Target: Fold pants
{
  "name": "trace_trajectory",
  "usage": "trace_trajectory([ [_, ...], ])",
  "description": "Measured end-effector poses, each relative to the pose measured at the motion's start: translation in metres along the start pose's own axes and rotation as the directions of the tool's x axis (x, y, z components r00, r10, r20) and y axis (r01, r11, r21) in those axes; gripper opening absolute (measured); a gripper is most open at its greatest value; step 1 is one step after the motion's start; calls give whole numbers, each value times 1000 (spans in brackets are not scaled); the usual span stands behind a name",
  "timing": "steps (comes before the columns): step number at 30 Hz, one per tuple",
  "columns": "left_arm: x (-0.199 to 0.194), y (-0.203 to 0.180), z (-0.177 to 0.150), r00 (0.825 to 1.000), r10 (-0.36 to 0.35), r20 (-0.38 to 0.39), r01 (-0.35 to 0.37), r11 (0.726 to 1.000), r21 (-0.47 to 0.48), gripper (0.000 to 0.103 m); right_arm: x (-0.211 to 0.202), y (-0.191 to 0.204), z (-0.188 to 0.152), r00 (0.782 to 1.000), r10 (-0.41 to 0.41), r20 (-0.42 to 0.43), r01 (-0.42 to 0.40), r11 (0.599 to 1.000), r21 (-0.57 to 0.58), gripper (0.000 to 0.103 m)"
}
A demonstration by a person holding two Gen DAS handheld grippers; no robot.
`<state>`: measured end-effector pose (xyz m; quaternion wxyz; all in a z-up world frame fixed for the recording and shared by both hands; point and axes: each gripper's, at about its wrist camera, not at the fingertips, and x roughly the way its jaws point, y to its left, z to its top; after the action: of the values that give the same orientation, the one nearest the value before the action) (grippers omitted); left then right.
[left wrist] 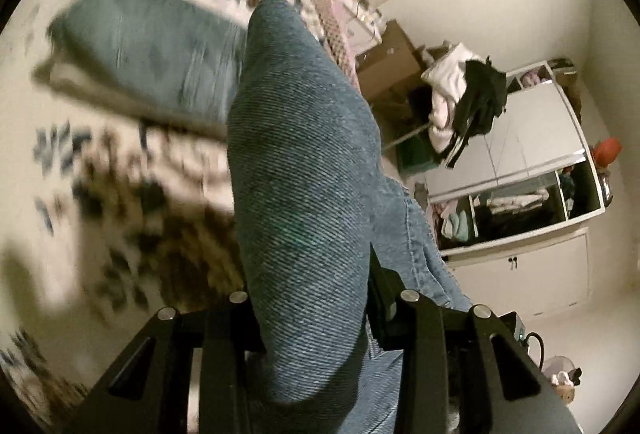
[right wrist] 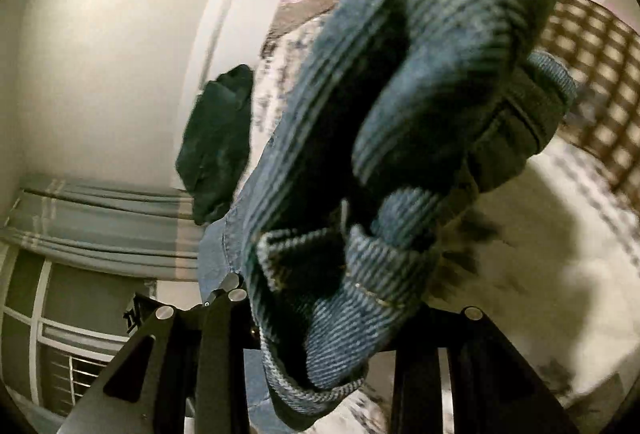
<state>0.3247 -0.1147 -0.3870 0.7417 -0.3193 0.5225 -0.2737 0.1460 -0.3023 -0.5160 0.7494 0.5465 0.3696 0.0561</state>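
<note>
- Left gripper (left wrist: pixel 316 314) is clenched on a fold of the blue jeans (left wrist: pixel 296 169), which rise between its arms and hide the middle of its view.
- Right gripper (right wrist: pixel 320 318) grasps a bunched, hemmed end of the same jeans, held above the bed (right wrist: pixel 540 234).
- A dark green garment (right wrist: pixel 218 145) lies near the bed's far edge.
- Clothes are heaped (left wrist: pixel 464 93) beside an open white wardrobe (left wrist: pixel 532 169).
- The floral bedspread (left wrist: pixel 100 193) looks motion-blurred; pale walls, a curtained window (right wrist: pixel 92 218).

Floral bedspread (left wrist: pixel 120 193), white wardrobe (left wrist: pixel 532 137), dark green garment (right wrist: pixel 218 145), grey curtain (right wrist: pixel 100 218).
</note>
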Motion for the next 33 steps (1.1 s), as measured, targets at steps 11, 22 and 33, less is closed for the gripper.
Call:
trace_trajectory([
  [11,-9,84,178,998,23,54,-23,1000,3,32,205,108,8,997,76,34,-73,995,-67,34],
  [22,42,199,271,994,97,-39,-98,995,-12,32,388,96,14,999,15,41,-14,1000,-19,34],
  [33,41,218,255,982,160,-96,-168,982,-82,44,411,74,-5,996,-85,-30,85,996,-4,54],
])
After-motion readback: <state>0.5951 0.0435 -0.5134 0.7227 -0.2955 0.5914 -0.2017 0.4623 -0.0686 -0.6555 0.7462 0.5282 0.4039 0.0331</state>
